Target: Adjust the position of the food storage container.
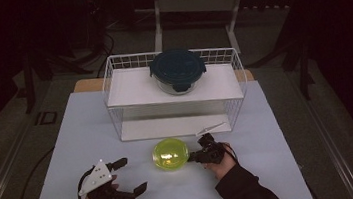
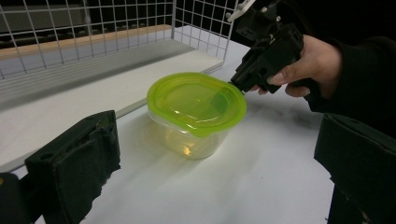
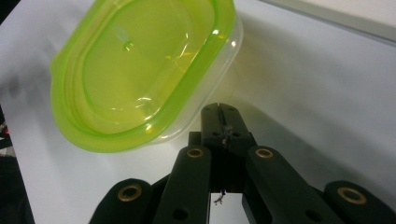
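Container: a clear tub with a green lid stands on the white table, just in front of the wire rack.
Right gripper: jaws clenched together, nothing between them; the tips sit at the tub's right edge, at or just beside the lid rim. The right gripper view shows the closed tips just below the rim; whether they touch it cannot be told.
Left gripper: jaws spread wide and released, holding nothing; it sits near the table's front edge, left of the tub and apart from it.
Rack: its lower shelf lies directly behind the tub.
Upper shelf: carries a glass bowl with a dark lid.
In the way: bare table lies between the left gripper and the tub.
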